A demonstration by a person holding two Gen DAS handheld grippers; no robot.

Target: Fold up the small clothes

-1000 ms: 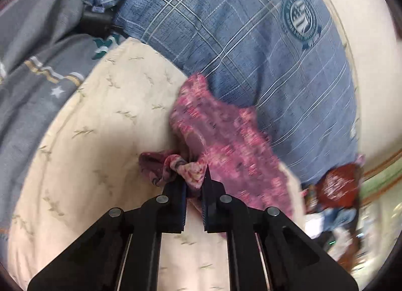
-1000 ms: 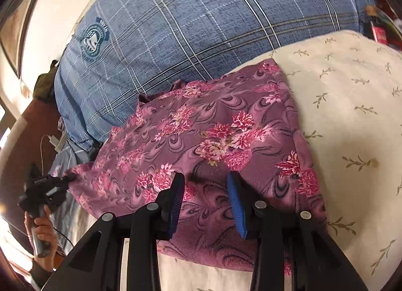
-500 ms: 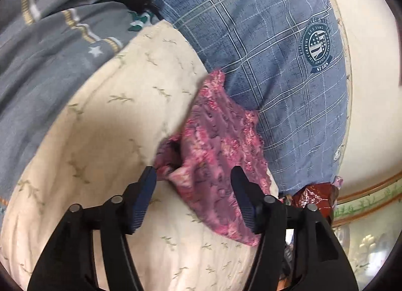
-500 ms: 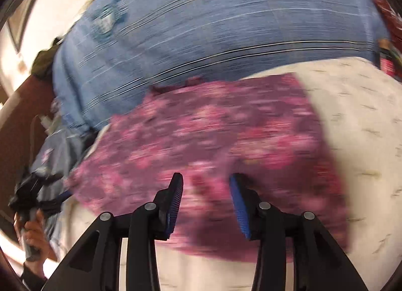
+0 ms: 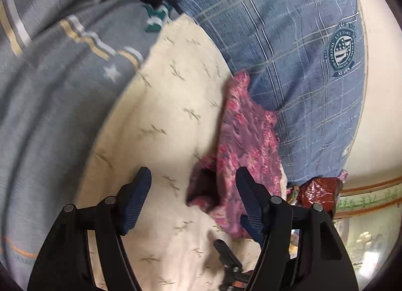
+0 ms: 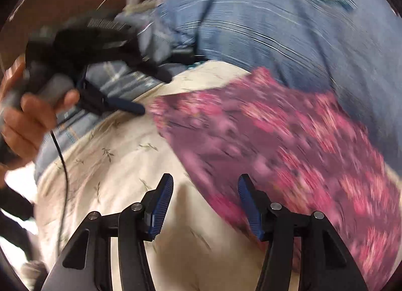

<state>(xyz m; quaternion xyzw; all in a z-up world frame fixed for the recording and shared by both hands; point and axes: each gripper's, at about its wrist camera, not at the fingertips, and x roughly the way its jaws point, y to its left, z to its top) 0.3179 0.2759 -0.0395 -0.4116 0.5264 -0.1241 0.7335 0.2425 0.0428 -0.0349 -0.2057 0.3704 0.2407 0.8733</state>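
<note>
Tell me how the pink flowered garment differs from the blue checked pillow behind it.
The pink flowered garment is purple-pink with a flower print; the blue checked pillow is blue with thin pale crossing lines and a round badge. The garment is small, thin and lies folded flat on the cream sheet; the pillow is far larger and plump, and rises behind it. Both are soft cloth things on the same bed, and the garment's far edge reaches the pillow.

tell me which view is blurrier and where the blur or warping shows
Right wrist view: heavy motion smear across the floral cloth, the blue plaid fabric and the hand; only the right tool stays crisp. Left wrist view: much sharper, the badge half legible, slight softness on the grey fabric. Both views: fisheye bending and dark corners.
</note>
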